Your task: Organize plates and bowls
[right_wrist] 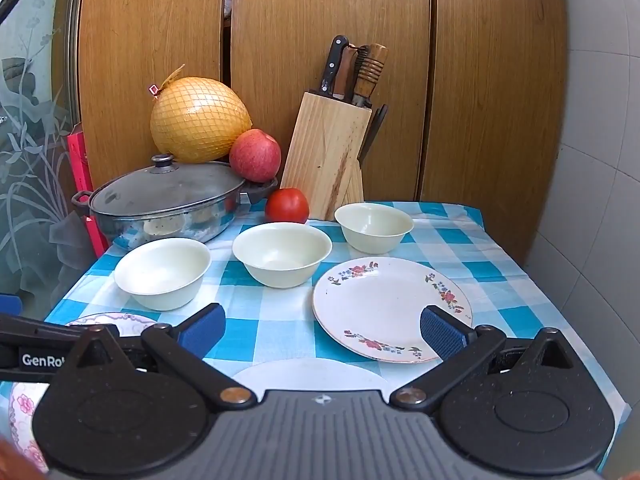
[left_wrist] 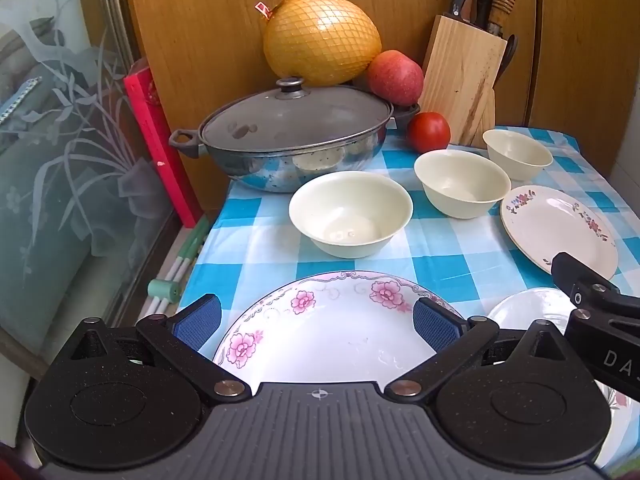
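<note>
Three cream bowls stand in a row on the blue checked cloth: left bowl (left_wrist: 350, 213) (right_wrist: 163, 272), middle bowl (left_wrist: 462, 182) (right_wrist: 282, 255), right bowl (left_wrist: 517, 153) (right_wrist: 374, 227). A pink-flowered plate (left_wrist: 320, 332) (right_wrist: 116, 322) lies under my left gripper (left_wrist: 316, 322), which is open with nothing between its pads. A red-flowered plate (left_wrist: 556, 228) (right_wrist: 384, 306) lies right of centre; my right gripper (right_wrist: 322, 330) hovers open over its near edge. A plain white plate (left_wrist: 528, 306) (right_wrist: 312, 374) sits partly hidden below the right gripper.
At the back stand a lidded steel pan (left_wrist: 292, 140) (right_wrist: 160, 202), a netted pomelo (left_wrist: 320, 38), an apple (left_wrist: 395, 77), a tomato (left_wrist: 429, 131) and a wooden knife block (left_wrist: 464, 80) (right_wrist: 326, 156). A red board (left_wrist: 156, 140) leans at the left. Wooden panels close the rear; the table drops off left and right.
</note>
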Motion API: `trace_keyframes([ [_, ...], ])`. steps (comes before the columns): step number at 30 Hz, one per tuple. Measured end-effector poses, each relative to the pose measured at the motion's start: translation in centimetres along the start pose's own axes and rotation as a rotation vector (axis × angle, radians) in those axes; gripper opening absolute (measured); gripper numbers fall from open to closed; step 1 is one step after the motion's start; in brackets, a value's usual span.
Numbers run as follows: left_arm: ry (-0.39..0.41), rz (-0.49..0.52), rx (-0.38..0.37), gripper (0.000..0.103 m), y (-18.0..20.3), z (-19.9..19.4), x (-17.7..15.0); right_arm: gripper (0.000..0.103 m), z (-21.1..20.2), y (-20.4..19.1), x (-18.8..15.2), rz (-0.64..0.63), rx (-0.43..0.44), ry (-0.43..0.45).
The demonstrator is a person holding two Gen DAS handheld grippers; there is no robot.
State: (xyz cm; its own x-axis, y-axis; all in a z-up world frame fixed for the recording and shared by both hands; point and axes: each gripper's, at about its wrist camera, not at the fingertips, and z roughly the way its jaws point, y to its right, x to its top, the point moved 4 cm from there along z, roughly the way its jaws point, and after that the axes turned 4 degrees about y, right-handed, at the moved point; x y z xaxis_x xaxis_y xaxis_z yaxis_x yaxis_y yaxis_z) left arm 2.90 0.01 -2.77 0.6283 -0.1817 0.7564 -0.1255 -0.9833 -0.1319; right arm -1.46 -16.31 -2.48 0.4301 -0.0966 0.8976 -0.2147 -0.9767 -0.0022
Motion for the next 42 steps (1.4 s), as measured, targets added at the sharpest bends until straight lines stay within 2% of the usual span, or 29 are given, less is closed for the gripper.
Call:
trace_keyframes([
  [42, 0.015, 0.0, -0.002, 0.103, -0.37, -0.17, -0.36, 0.102, -0.05, -0.02, -0.21, 0.009, -0.006, -0.011],
])
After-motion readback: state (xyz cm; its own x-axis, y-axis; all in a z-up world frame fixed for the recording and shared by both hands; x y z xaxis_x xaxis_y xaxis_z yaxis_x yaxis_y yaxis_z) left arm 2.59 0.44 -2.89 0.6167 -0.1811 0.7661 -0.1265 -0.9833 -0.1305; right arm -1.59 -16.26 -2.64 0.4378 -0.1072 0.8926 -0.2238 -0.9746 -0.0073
